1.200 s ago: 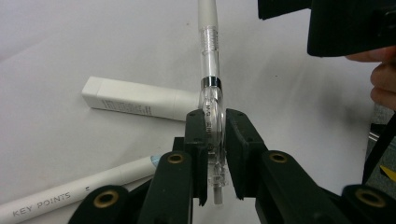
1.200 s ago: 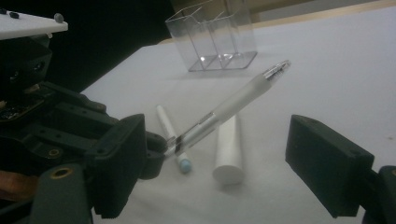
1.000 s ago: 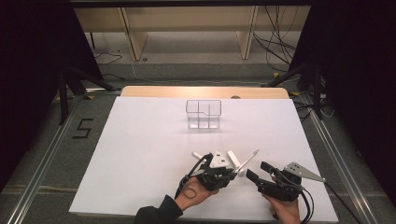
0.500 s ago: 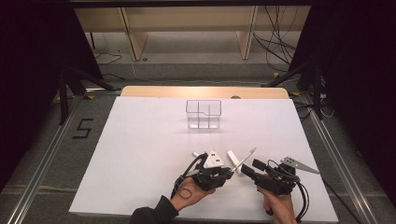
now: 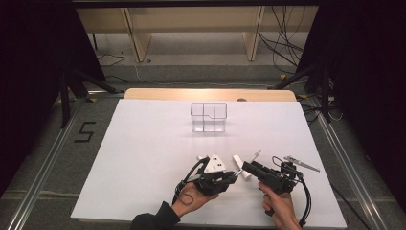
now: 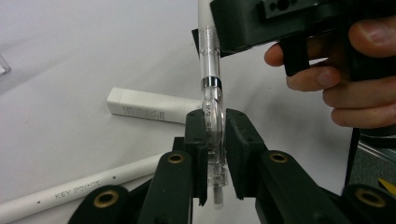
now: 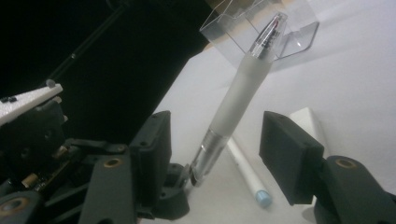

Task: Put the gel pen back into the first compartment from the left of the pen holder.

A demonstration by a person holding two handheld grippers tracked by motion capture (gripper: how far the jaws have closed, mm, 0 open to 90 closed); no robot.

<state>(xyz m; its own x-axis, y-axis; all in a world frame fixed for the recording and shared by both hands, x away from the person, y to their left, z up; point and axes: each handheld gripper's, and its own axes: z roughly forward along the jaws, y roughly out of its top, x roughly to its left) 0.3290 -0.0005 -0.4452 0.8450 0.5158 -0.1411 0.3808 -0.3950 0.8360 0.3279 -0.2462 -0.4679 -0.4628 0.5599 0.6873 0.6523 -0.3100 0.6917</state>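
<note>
A clear pen (image 6: 209, 79) with a frosted grip (image 7: 238, 98) stands slanted above the white table (image 5: 143, 143). My left gripper (image 6: 215, 121) is shut on its lower, clear end. My right gripper (image 7: 217, 121) has its jaws on either side of the frosted grip. They have just been closing, and a gap remains on both sides. In the high view the left gripper (image 5: 230, 176) and right gripper (image 5: 248, 168) meet near the front edge, with the pen (image 5: 254, 156) rising between them.
A clear compartment box (image 5: 208, 117) stands at the middle back of the table. A small white carton (image 6: 149, 105) and a white pen (image 6: 84, 184) with a blue tip (image 7: 264, 198) lie under the grippers. The person's hand (image 6: 355, 70) holds the right gripper.
The right gripper has moved left to the pen and its jaws have narrowed around the frosted grip. The left gripper has kept still with the pen.
</note>
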